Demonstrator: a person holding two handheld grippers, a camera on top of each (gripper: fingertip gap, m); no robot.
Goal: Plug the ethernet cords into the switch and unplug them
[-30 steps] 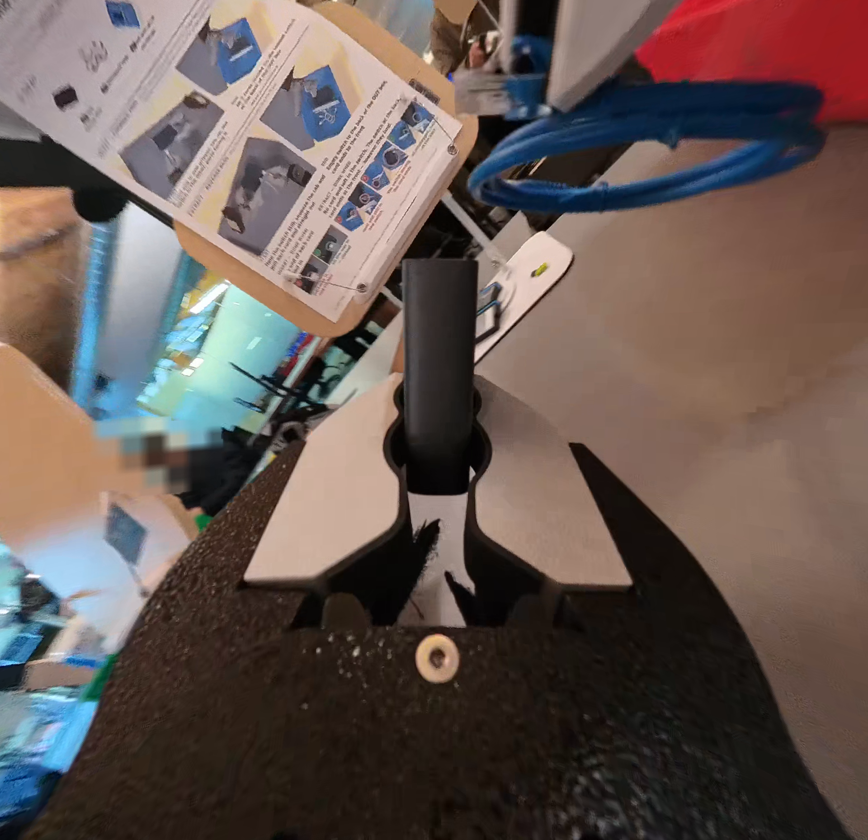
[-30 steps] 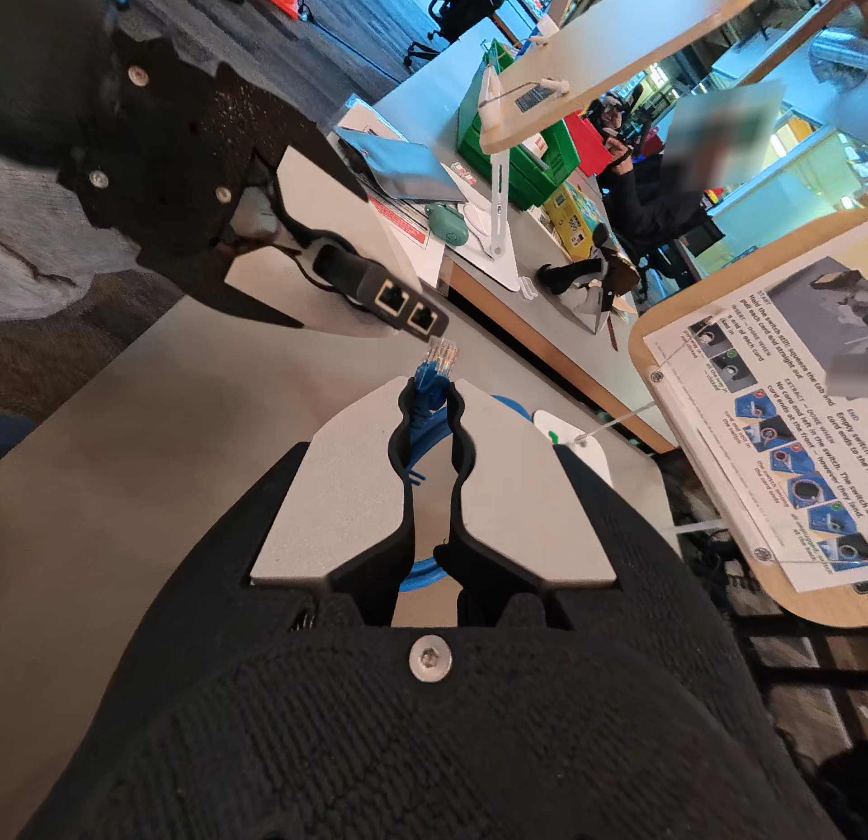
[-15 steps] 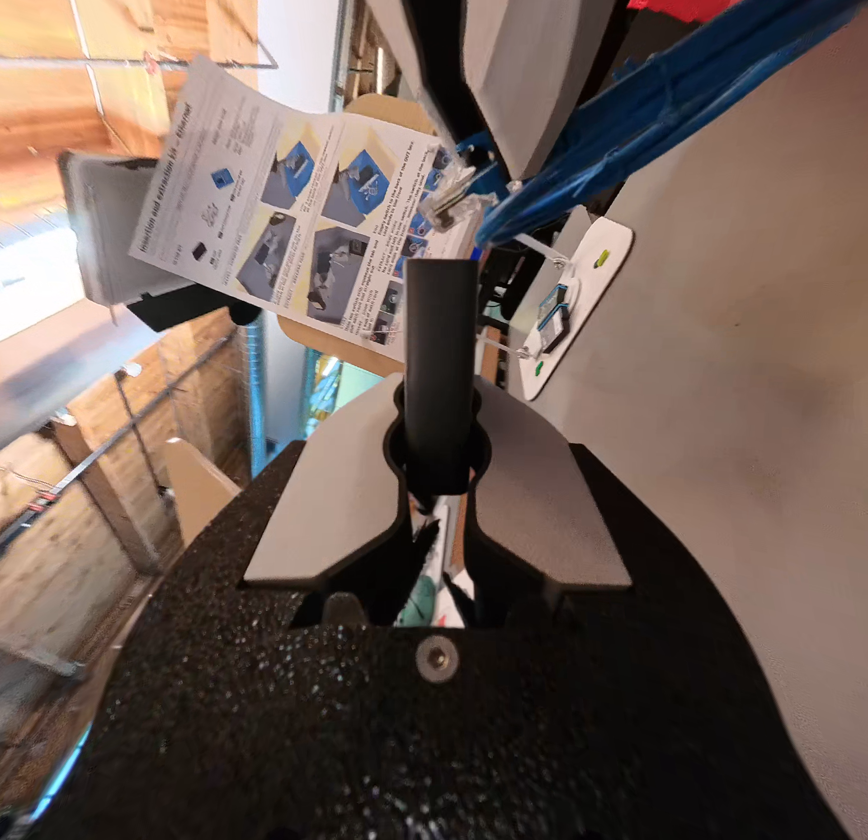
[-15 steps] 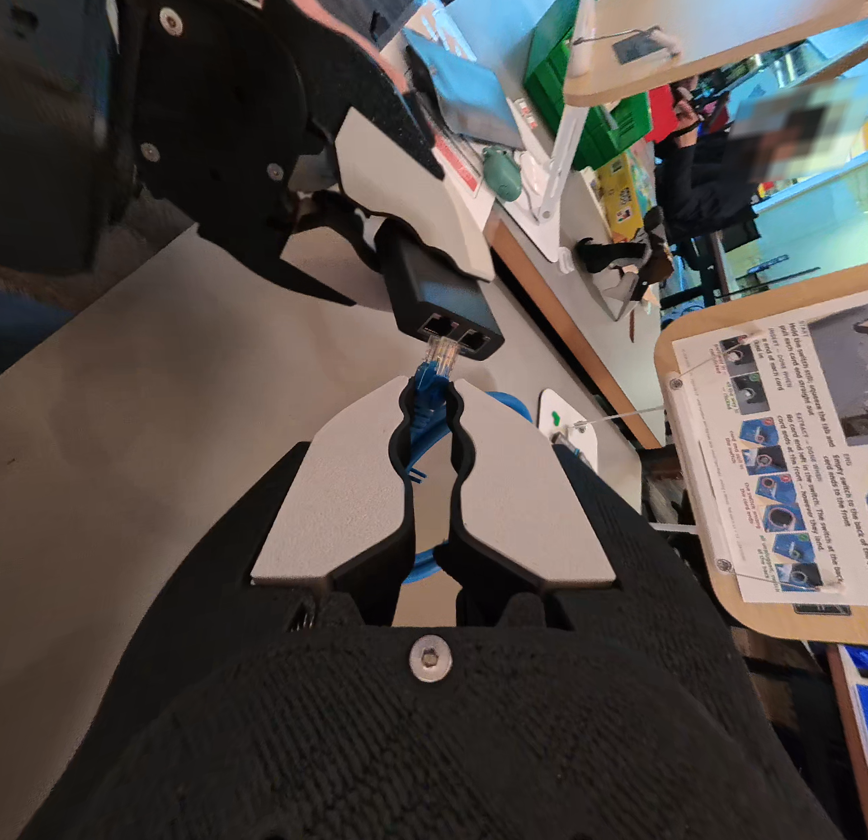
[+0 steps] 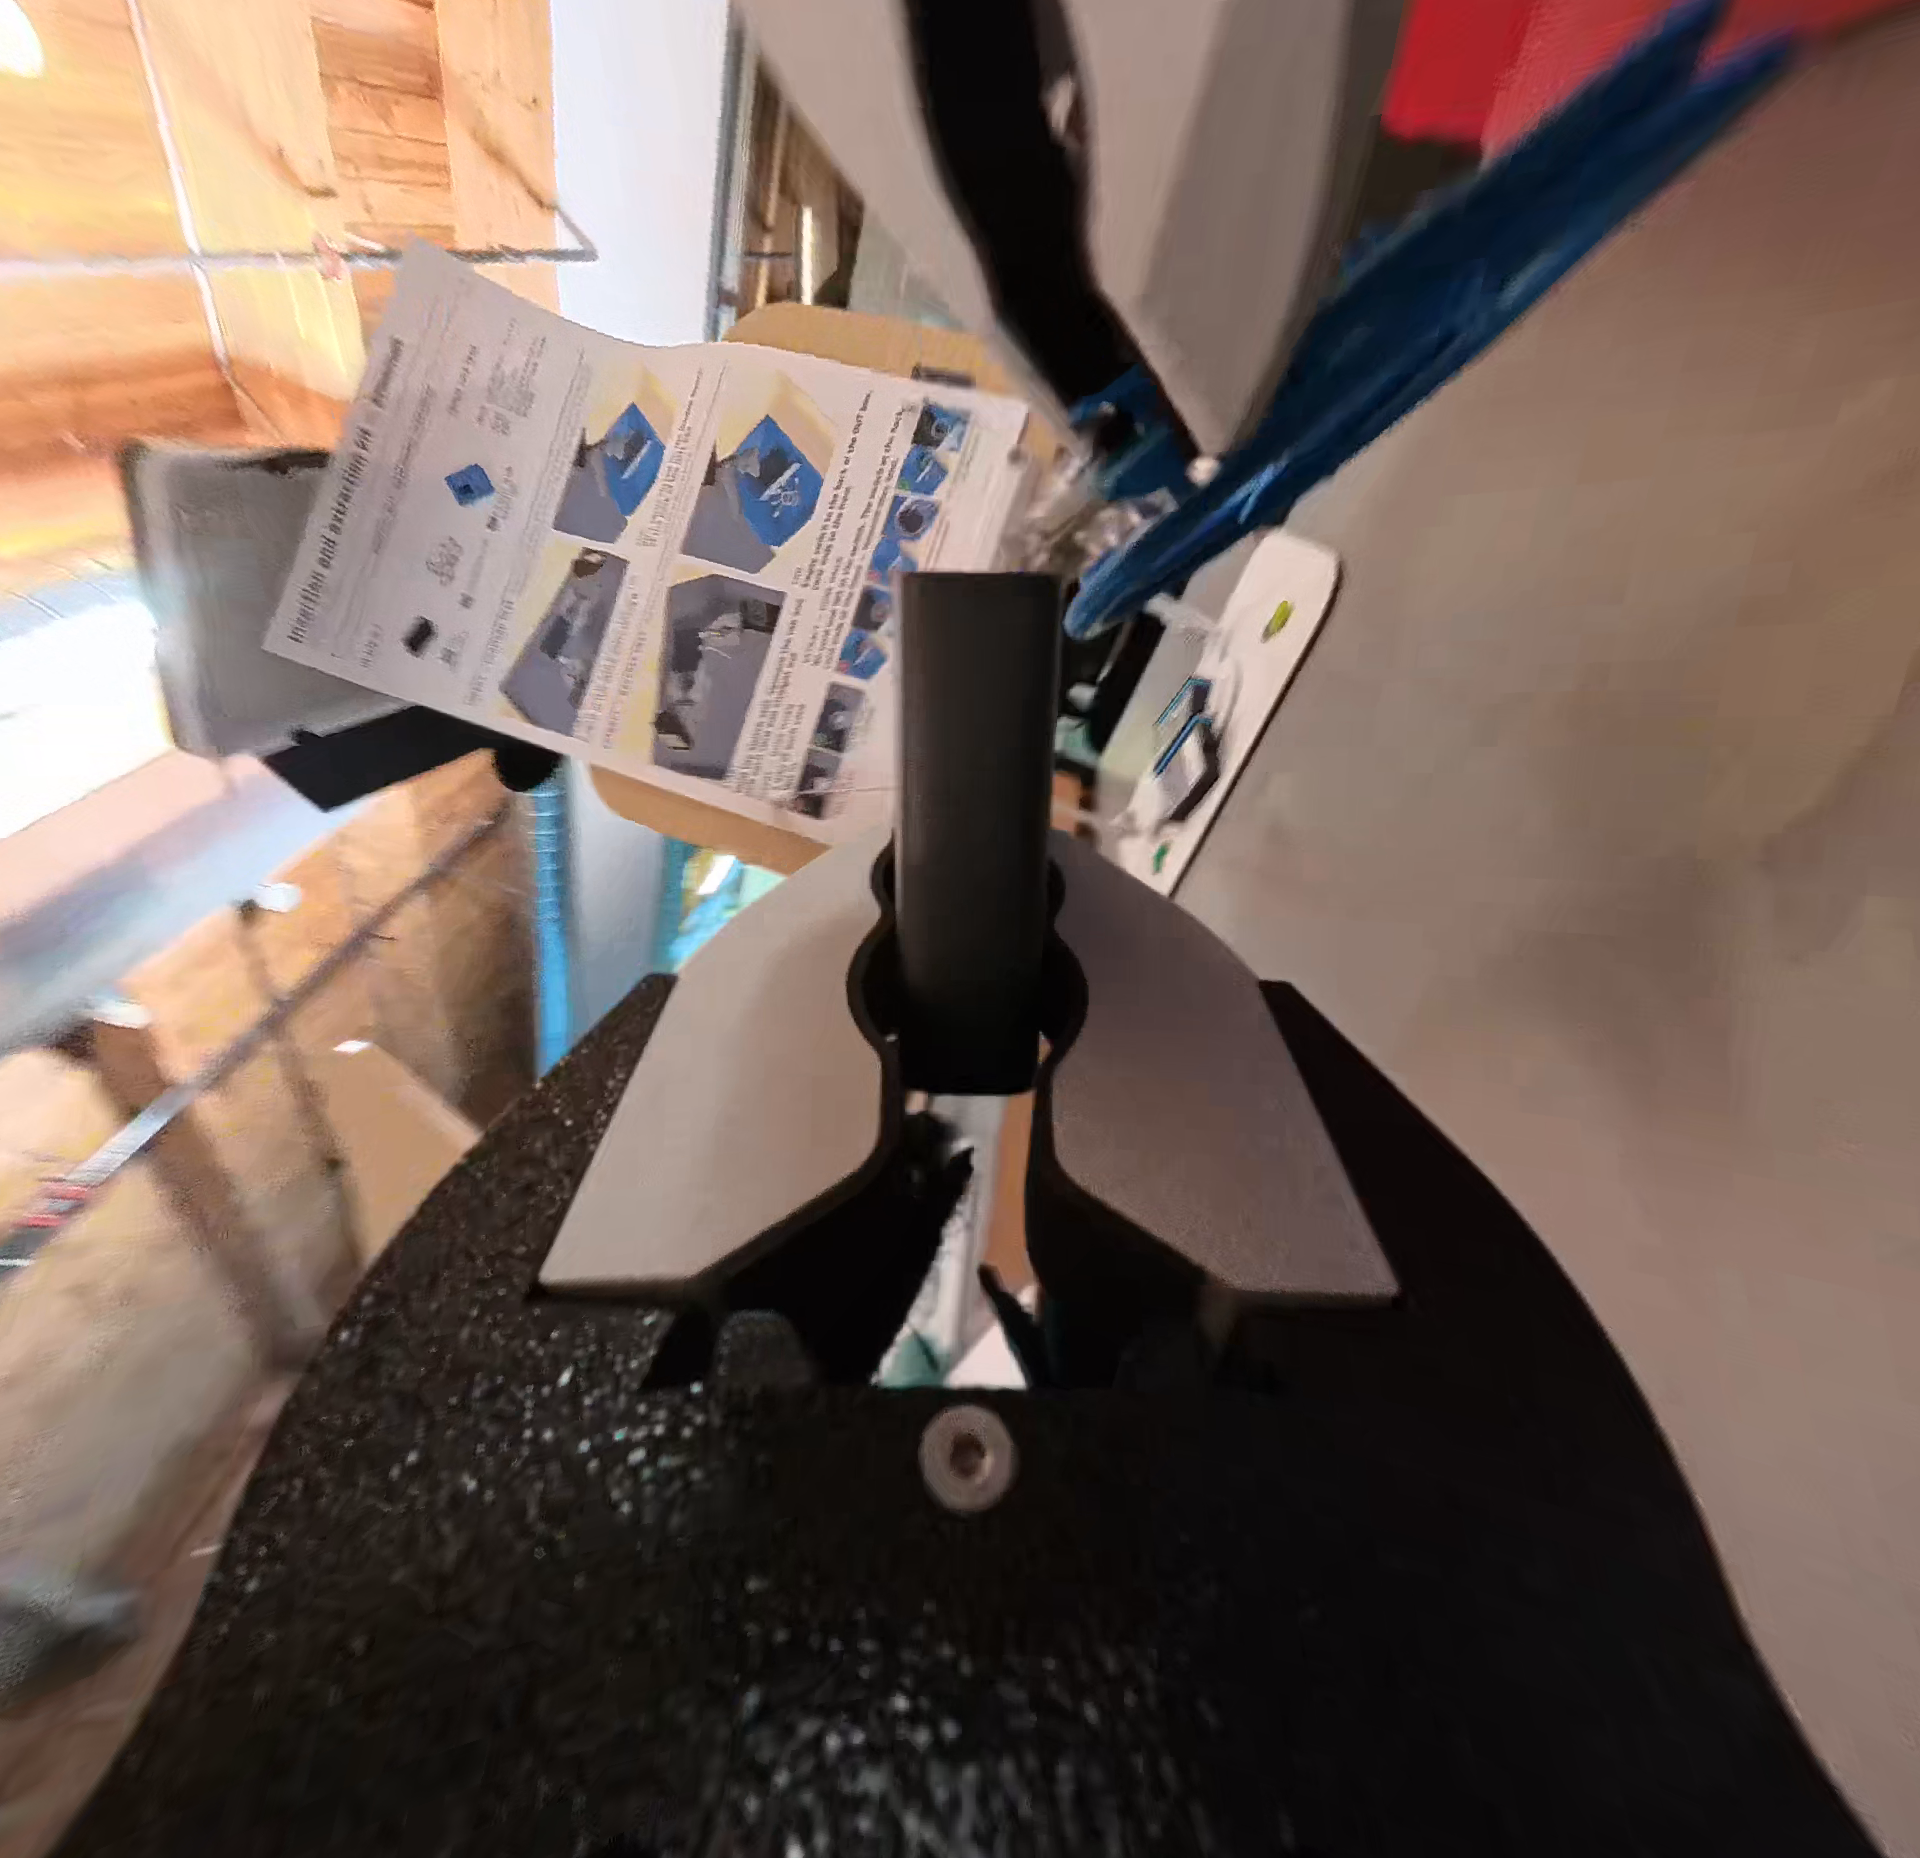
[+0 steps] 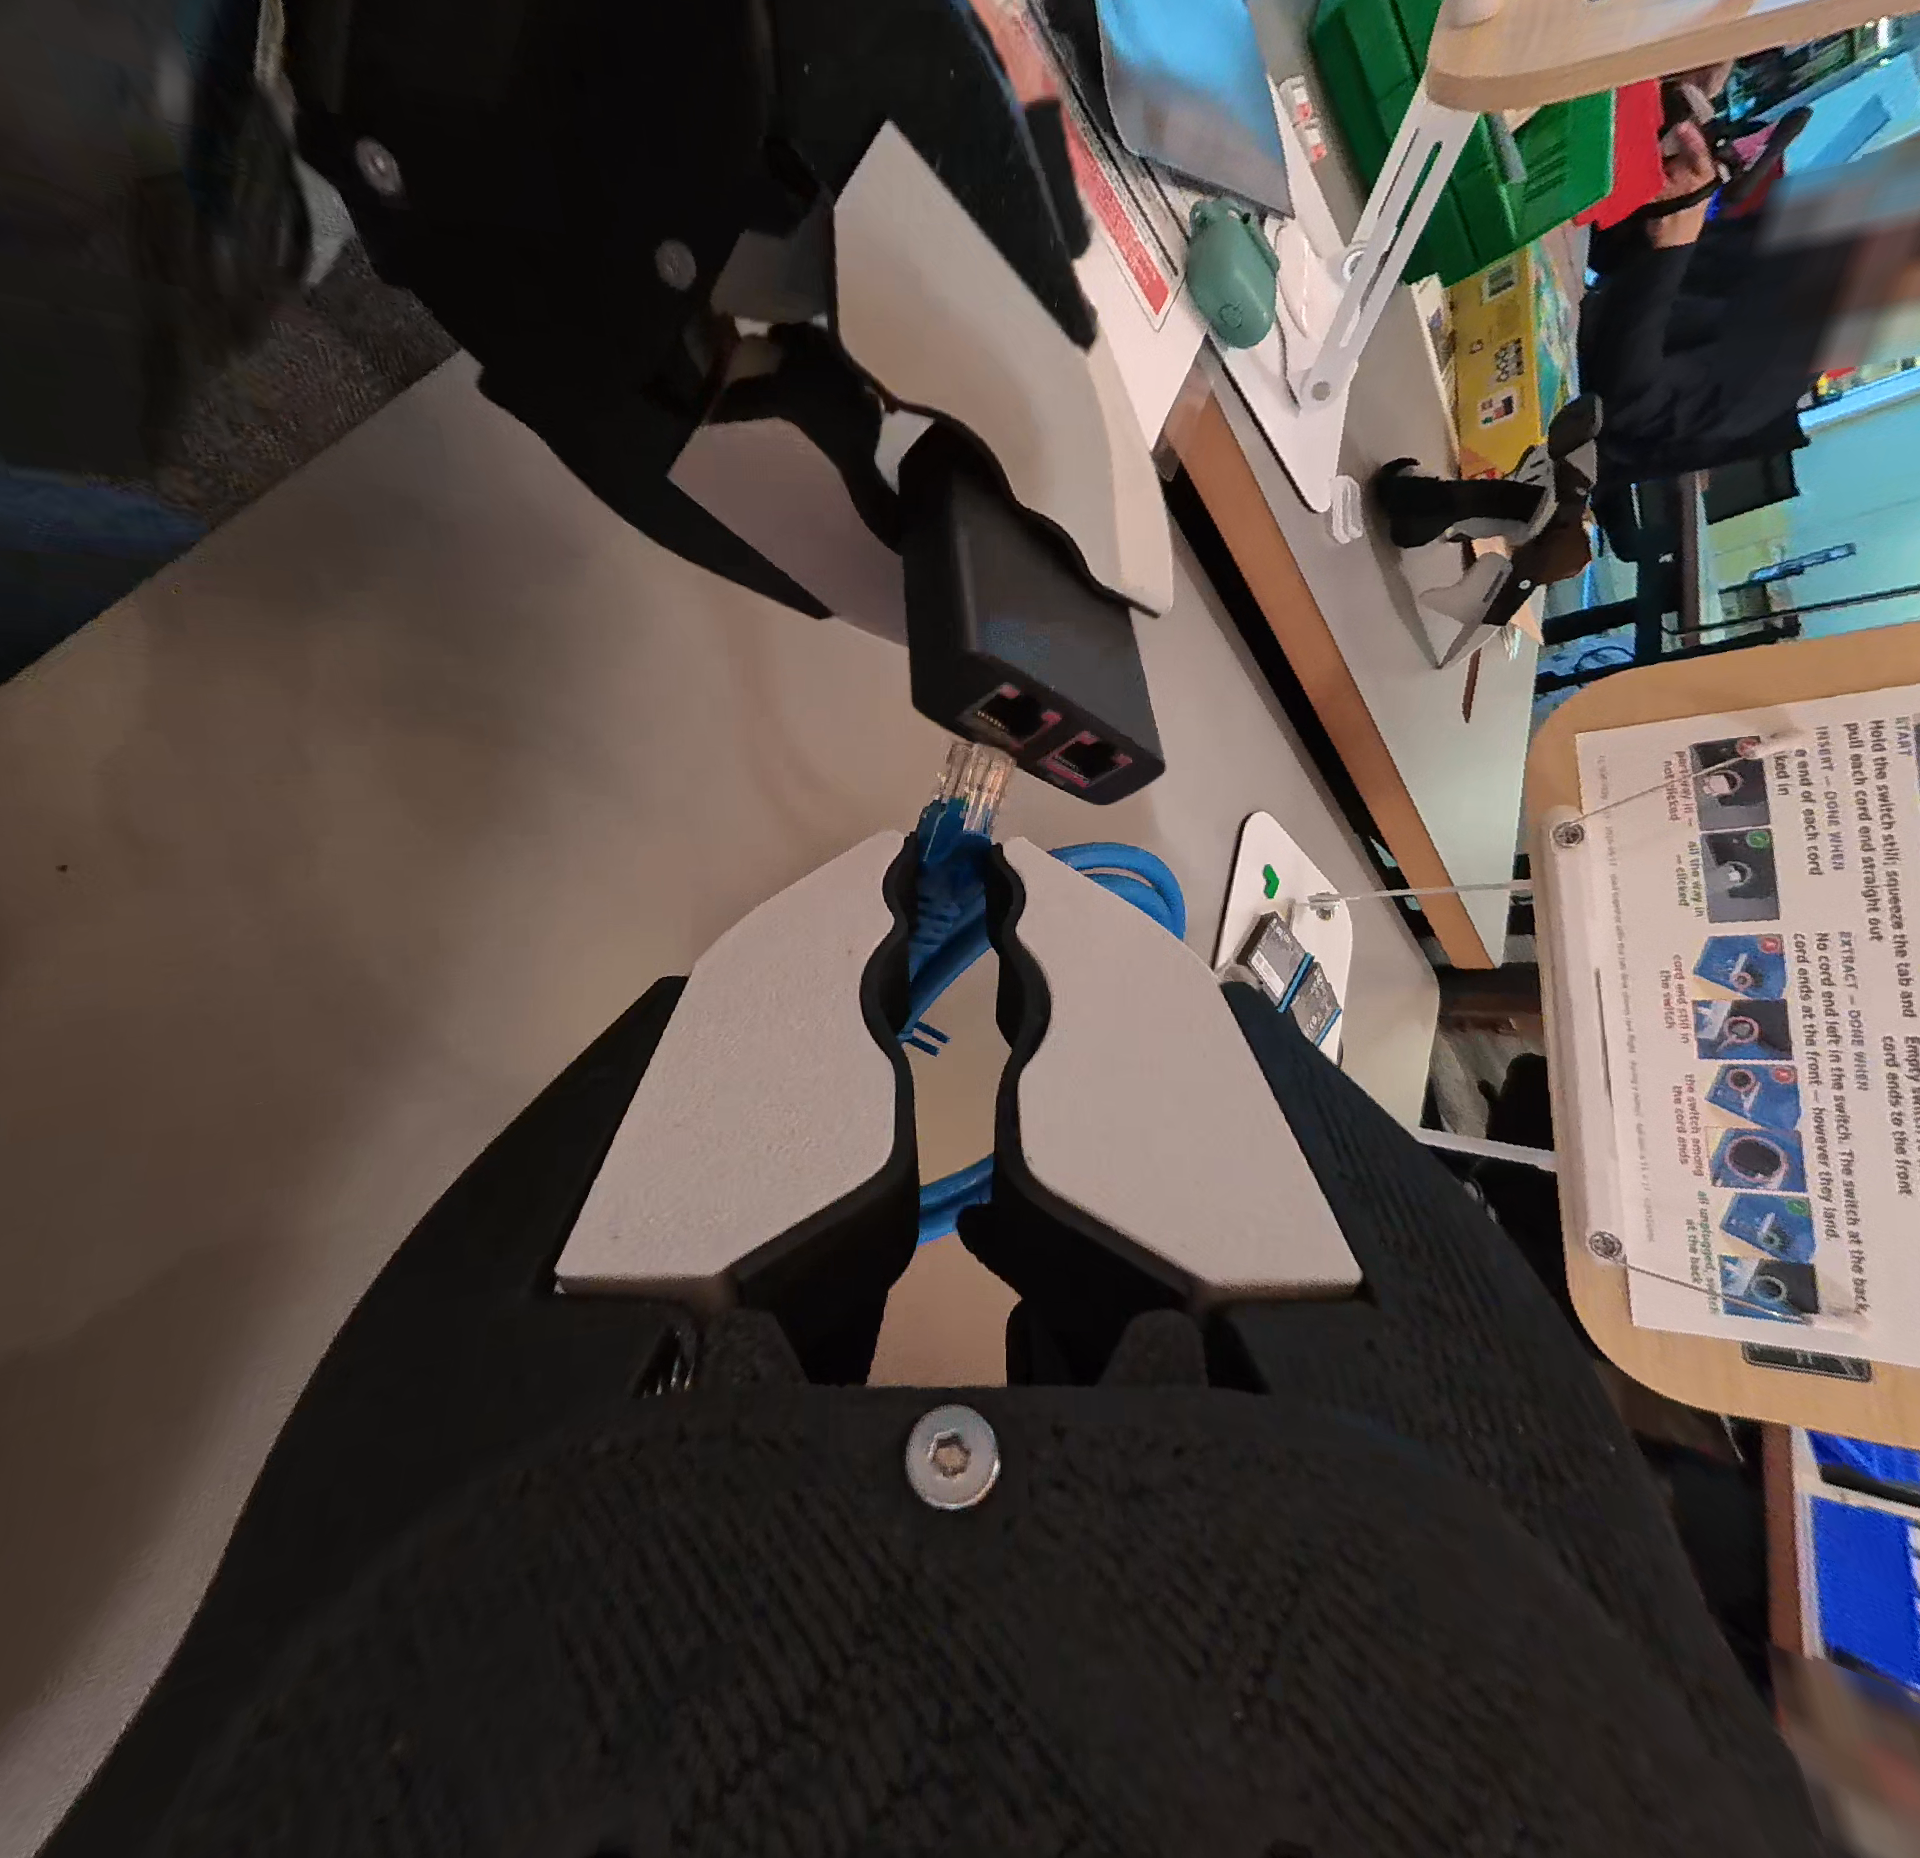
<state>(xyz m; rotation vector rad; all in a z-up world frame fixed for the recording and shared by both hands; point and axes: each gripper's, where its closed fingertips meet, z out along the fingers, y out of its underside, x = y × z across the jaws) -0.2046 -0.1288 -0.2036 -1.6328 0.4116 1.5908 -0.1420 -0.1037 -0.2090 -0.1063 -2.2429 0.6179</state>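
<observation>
My left gripper (image 5: 971, 873) is shut on the black switch (image 5: 977, 769), which sticks out past its fingertips. In the right wrist view the left gripper (image 6: 935, 478) holds the switch (image 6: 1018, 645) in the air with its two ports facing me. My right gripper (image 6: 951, 852) is shut on the blue ethernet cord (image 6: 940, 904) just behind its clear plug (image 6: 247, 774). The plug tip sits right at the left port, at its lower edge. The rest of the cord coils on the table (image 6: 1122, 873). In the left wrist view the right gripper (image 5: 1132, 437) and the blue cord (image 5: 1403, 354) are blurred above the switch.
The grey table (image 6: 416, 873) lies below both grippers. A white card with small blue-edged parts (image 6: 1288, 935) lies beside the cord coil. A board with an instruction sheet (image 6: 1745, 1029) stands at the right. A second desk with green bins (image 6: 1382, 32) lies beyond. The left gripper's tips are roughly 7 centimetres from the right gripper's.
The switch has turned its ports toward my right gripper and come closer. The plug has gone from a small gap below the ports to the mouth of the left port. Both grasps are unchanged.
</observation>
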